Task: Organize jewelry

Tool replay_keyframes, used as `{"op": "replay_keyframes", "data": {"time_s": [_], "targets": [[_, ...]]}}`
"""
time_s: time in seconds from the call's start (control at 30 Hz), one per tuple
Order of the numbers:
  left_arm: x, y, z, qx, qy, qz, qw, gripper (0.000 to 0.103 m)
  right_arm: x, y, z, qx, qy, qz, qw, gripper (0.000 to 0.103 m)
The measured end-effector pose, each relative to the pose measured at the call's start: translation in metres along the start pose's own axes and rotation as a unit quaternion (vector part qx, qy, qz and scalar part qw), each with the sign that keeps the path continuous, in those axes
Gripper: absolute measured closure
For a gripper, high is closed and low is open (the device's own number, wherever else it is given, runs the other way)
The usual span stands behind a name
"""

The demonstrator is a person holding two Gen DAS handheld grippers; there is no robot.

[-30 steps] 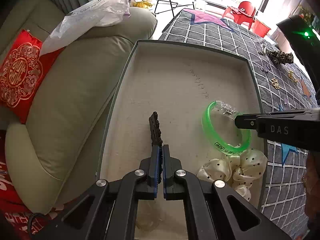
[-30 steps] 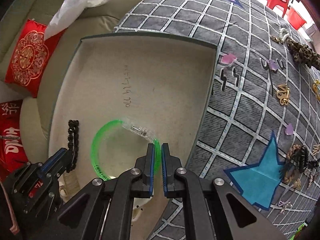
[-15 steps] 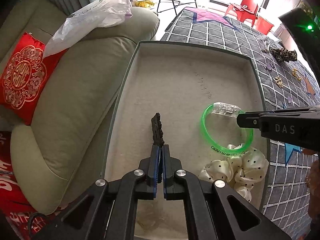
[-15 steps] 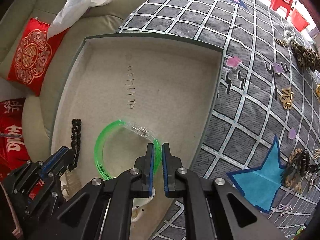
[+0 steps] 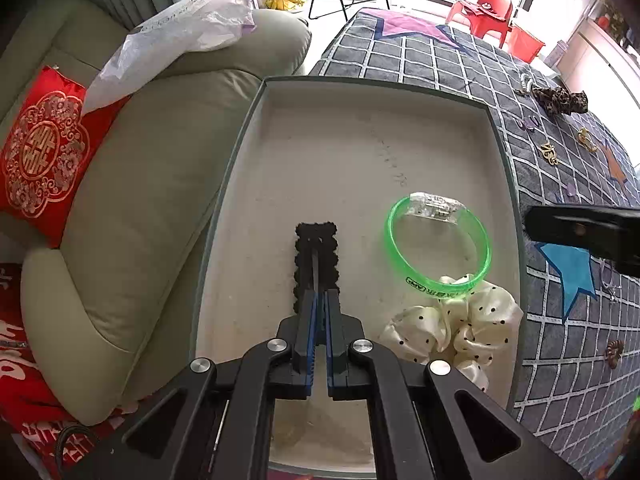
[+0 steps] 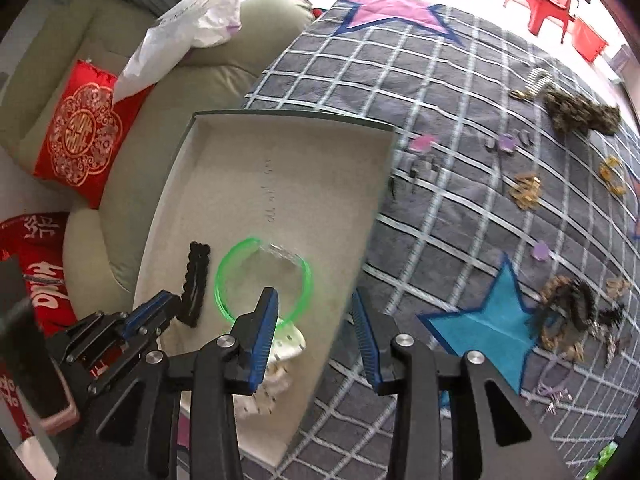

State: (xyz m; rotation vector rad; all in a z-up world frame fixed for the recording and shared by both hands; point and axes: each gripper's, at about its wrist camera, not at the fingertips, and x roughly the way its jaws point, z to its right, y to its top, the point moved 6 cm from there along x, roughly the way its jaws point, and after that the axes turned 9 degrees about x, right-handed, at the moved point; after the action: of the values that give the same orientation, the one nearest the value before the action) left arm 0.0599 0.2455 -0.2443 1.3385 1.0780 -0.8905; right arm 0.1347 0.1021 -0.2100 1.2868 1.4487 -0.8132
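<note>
My left gripper [image 5: 320, 296] sits low in the middle of the left wrist view, its jaws pinched narrow on the near end of a black hair clip [image 5: 316, 256]. The clip's far end lies on the floor of the tray [image 5: 360, 92], reaching up toward the centre of the frame. In the right wrist view the same gripper shows at lower left, with the clip sticking out above it.

My right gripper [image 6: 316, 320] fills the bottom of its own view. Its jaws are opening, and I see nothing gripped between them; the blue pads stand apart over the tray's right edge. Its dark body pokes in from the right edge of the left wrist view.

The green bracelet [image 5: 436, 248] lies flat in the tray, right of the clip, its clear clasp on the far side. Its near edge rests on a cream polka-dot scrunchie [image 5: 460, 320] at the tray's lower right.

The tray stands on a grey checked cloth [image 6: 460, 80] with star patches. More jewelry is scattered over the right side of that cloth: gold pieces [image 6: 526, 192], purple bits, and a dark tangled heap [image 6: 572, 312] near the blue star. A beige sofa [image 5: 132, 200] with a red cushion [image 5: 40, 152] takes the left of the frame.
</note>
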Motion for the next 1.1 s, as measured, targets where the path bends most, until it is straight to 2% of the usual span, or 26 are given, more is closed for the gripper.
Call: {"op": "replay_keyframes", "data": {"time_s": [0.4, 0.43, 0.47, 0.5, 0.53, 0.73, 0.87, 1.0, 1.1], "targets": [[-0.003, -0.002, 0.006, -0.01, -0.024, 0.0, 0.9997, 0.098, -0.031, -0.031, 0.033, 0.042, 0.011, 0.007, 0.999, 0.061], [-0.003, -0.002, 0.006, -0.009, -0.025, -0.001, 0.9996, 0.069, -0.033, -0.033, 0.035, 0.044, 0.012, 0.008, 0.999, 0.061], [-0.004, -0.003, 0.006, -0.01, -0.024, -0.003, 0.9997, 0.0, -0.036, -0.035, 0.038, 0.047, 0.012, 0.009, 0.999, 0.061], [-0.004, -0.003, 0.005, -0.013, -0.014, -0.006, 0.9998, 0.005, -0.037, -0.036, 0.04, 0.048, 0.012, 0.009, 0.999, 0.061], [-0.005, -0.003, 0.005, -0.012, -0.01, 0.0, 0.9999, 0.0, -0.04, -0.038, 0.042, 0.05, 0.012, 0.01, 0.999, 0.061], [-0.006, -0.004, 0.011, -0.014, -0.005, 0.002, 0.9999, 0.0, -0.05, -0.045, 0.056, 0.064, 0.011, 0.014, 0.998, 0.061], [-0.012, -0.002, 0.012, -0.014, 0.024, 0.006, 0.9996, 0.0, -0.056, -0.052, 0.067, 0.07, 0.006, 0.012, 0.997, 0.06], [-0.023, -0.005, 0.012, -0.02, 0.048, -0.009, 0.9986, 0.0, -0.061, -0.063, 0.083, 0.081, 0.003, 0.009, 0.997, 0.043], [-0.028, -0.01, 0.012, -0.014, 0.068, -0.016, 0.9975, 0.0, -0.068, -0.075, 0.099, 0.094, -0.001, 0.008, 0.996, 0.041]]}}
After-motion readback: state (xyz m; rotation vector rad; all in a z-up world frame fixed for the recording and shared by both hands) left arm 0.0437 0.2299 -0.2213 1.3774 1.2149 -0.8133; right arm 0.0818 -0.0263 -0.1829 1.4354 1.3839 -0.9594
